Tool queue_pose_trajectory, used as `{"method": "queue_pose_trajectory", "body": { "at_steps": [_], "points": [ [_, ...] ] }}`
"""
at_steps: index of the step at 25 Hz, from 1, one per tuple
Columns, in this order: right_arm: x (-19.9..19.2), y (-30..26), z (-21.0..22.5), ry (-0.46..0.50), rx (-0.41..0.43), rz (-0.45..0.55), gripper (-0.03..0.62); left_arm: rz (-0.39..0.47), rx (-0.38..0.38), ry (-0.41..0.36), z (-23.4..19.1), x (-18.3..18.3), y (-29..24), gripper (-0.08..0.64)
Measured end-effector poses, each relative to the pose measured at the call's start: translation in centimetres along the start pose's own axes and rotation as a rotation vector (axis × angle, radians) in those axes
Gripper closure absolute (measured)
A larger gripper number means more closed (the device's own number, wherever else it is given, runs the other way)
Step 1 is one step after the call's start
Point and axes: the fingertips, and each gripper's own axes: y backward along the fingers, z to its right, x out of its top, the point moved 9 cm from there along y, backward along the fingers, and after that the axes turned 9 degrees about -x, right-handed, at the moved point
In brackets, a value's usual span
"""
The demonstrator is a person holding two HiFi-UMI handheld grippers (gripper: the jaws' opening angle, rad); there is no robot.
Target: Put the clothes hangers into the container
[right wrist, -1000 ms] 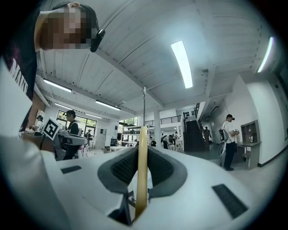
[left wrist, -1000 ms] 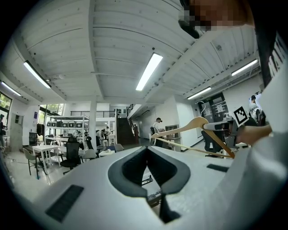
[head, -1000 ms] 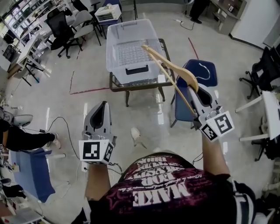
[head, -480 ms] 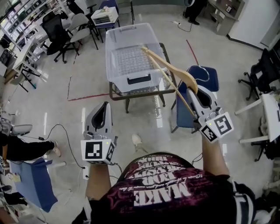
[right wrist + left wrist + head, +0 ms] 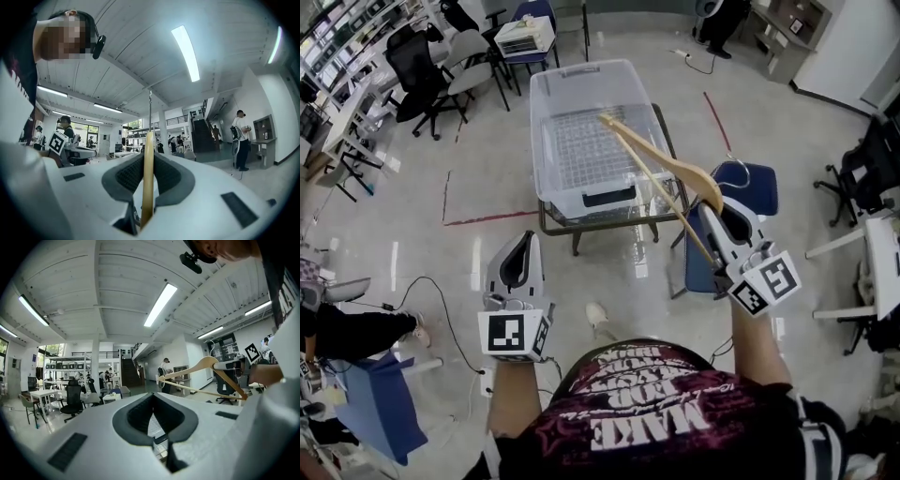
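Observation:
A clear plastic container (image 5: pixel 551 141) stands on a small low table. My right gripper (image 5: pixel 719 208) is shut on a wooden clothes hanger (image 5: pixel 661 161), clamping it near its curved top. The hanger's long arm slants up-left, and its far end hangs over the container's right half. In the right gripper view the hanger (image 5: pixel 148 178) stands edge-on, pressed between the jaws of my right gripper (image 5: pixel 147 157). My left gripper (image 5: pixel 517 246) hangs above the floor, short of the table, shut and empty. The left gripper view shows that gripper (image 5: pixel 153 401) with the hanger (image 5: pixel 201 366) off to the right.
A blue chair (image 5: pixel 755 187) stands right of the table (image 5: pixel 546 223), under my right gripper. Office chairs (image 5: pixel 422 66) and desks fill the far left. A cable (image 5: pixel 431 272) runs over the floor at left. A blue cloth (image 5: pixel 370 403) lies bottom left.
The container and table have come a little nearer in the head view. The hanger's far end now reaches slightly further over the container. Both grips are unchanged.

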Motion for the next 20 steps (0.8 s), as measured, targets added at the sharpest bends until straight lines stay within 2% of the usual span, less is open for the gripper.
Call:
{"method": "queue_pose_trajectory", "body": {
  "at_steps": [11, 20],
  "points": [
    [1.3, -5.6, -0.5, -0.012, -0.011, 0.009, 0.530, 0.031, -0.048, -0.029, -5.4, 1.3, -3.6, 0.554],
    [1.8, -10.4, -2.4, -0.007, -0.055, 0.033, 0.529, 0.061, -0.096, -0.035, -11.4, 1.3, -5.9, 0.554]
  ]
}}
